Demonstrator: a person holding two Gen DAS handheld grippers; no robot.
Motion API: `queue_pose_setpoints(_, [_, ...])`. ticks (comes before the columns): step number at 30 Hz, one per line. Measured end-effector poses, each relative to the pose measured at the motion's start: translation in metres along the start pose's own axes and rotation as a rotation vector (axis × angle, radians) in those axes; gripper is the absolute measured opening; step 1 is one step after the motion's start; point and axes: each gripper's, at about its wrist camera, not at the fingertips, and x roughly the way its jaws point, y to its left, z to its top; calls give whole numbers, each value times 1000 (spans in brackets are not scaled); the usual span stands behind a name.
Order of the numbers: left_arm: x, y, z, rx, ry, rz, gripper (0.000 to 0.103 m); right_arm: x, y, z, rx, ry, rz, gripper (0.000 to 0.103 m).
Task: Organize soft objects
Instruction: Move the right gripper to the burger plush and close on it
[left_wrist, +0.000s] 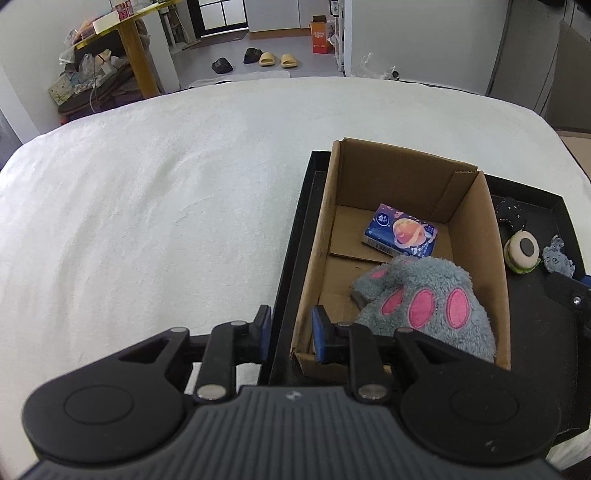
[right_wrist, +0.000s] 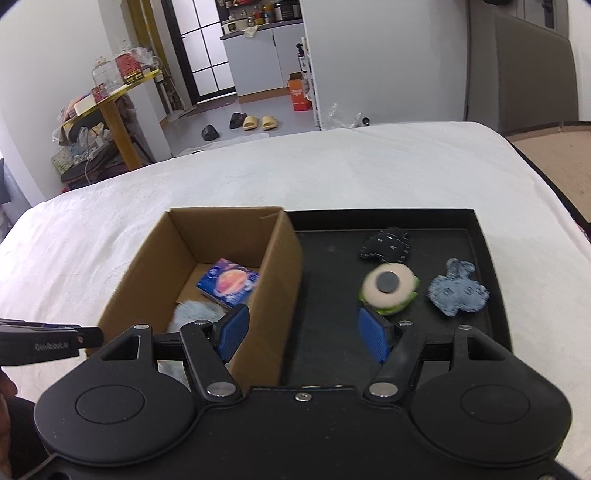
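A cardboard box (left_wrist: 317, 243) (right_wrist: 280, 258) stands at the left end of a black tray (right_wrist: 332, 251) (left_wrist: 295, 240). Inside lie a grey plush paw with pink pads (left_wrist: 421, 295) (right_wrist: 195, 310) and a blue tissue pack (left_wrist: 400, 230) (right_wrist: 229, 284). On the tray beside the box lie a green-and-cream eyeball plush (right_wrist: 389, 290) (left_wrist: 522, 253), a blue-grey fuzzy plush (right_wrist: 458, 291) (left_wrist: 557, 258) and a dark speckled plush (right_wrist: 386, 243) (left_wrist: 511, 216). My left gripper (left_wrist: 291, 332) is open and empty, straddling the box's near left corner. My right gripper (right_wrist: 304, 328) is open and empty, above the box's right wall, near the eyeball plush.
The tray rests on a white bed cover (left_wrist: 147, 203) (right_wrist: 369, 166). Beyond the bed are a yellow table with clutter (left_wrist: 122, 40) (right_wrist: 110, 107), slippers on the floor (left_wrist: 273, 59) (right_wrist: 255, 122) and an orange box (left_wrist: 321, 35) (right_wrist: 299, 94).
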Motion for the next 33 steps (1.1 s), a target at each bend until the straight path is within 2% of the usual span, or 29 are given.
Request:
queue_pose_setpoints(4, [-3, -6, 1, 17, -14, 41, 30, -4, -14, -4, 12, -5, -1, 65])
queue_pose_setpoints(9, [-5, -17, 0, 57, -26, 90, 34, -4, -33, -7, 36, -6, 1, 66])
queue_pose_setpoints(15, [-6, -23, 1, 74, -41, 140, 39, 1, -52, -8, 58, -14, -2, 76])
queue_pose_setpoints(19, [-9, -30, 1, 90, -65, 195, 51, 5, -65, -7, 68, -23, -11, 84])
queue_pose_setpoints(22, [-10, -36, 2, 105, -81, 227, 55, 10, -75, -4, 83, -26, -17, 88])
queue_pose_setpoints(24, [-10, -40, 2, 119, -82, 251, 56, 12, -80, 0, 76, -28, -22, 89])
queue_pose_setpoints(28, [-11, -45, 3, 128, -88, 278, 57, 14, -92, 2, 79, -61, -36, 96])
queue_pose_setpoints(33, [-12, -52, 2, 147, -96, 297, 58, 27, -99, -16, 72, -81, -30, 96])
